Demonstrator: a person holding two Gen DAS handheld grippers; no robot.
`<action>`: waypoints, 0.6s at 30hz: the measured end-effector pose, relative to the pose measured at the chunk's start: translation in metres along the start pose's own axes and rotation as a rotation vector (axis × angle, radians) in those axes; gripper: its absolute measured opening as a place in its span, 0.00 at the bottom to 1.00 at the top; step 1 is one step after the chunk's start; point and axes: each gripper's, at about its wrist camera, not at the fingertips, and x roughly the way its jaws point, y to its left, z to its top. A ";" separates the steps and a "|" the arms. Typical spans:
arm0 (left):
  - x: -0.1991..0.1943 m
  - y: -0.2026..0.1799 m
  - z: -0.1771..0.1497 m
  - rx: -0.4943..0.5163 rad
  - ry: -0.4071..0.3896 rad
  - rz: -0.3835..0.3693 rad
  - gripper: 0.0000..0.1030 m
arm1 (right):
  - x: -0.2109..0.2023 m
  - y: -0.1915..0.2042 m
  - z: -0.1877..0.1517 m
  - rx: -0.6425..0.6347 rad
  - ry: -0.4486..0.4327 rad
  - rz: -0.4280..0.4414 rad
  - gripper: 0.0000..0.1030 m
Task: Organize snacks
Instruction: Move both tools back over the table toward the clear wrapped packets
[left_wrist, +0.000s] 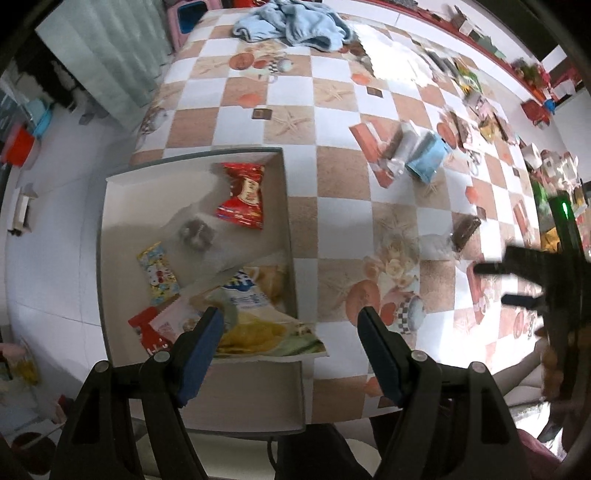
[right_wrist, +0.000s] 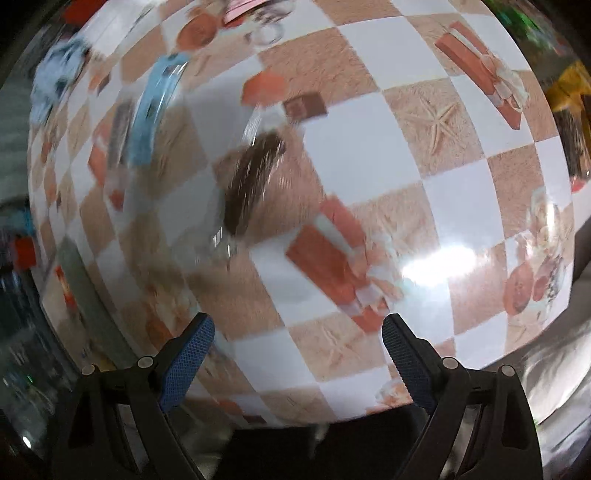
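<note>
A shallow white box (left_wrist: 107, 236) stands at the table's near left corner. In it lie a red candy packet (left_wrist: 243, 195), a clear-wrapped brown snack (left_wrist: 195, 232), a yellow cartoon packet (left_wrist: 159, 273) and a chips bag (left_wrist: 258, 317) that hangs over the box's near wall. My left gripper (left_wrist: 291, 315) hovers open over the box's right wall, holding nothing. To the right, my right gripper (left_wrist: 491, 284) is open above the checkered table. In the blurred right wrist view, a brown snack in clear wrap (right_wrist: 251, 181) lies ahead of the open, empty right gripper (right_wrist: 299, 328).
On the table beyond lie a blue packet (left_wrist: 428, 158) and a white-wrapped snack (left_wrist: 399, 144); the brown snack (left_wrist: 465, 229) sits nearer. Several more packets (left_wrist: 480, 110) crowd the right edge. A blue cloth (left_wrist: 295, 22) is heaped at the far end.
</note>
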 end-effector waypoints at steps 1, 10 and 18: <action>0.001 -0.002 0.000 -0.001 0.006 0.003 0.76 | 0.000 -0.001 0.009 0.036 -0.011 0.002 0.90; 0.005 -0.033 0.027 0.009 0.030 0.031 0.76 | 0.015 0.022 0.074 0.097 -0.087 -0.087 0.94; 0.029 -0.082 0.085 0.055 0.018 0.064 0.76 | 0.010 0.031 0.073 -0.191 -0.149 -0.260 0.99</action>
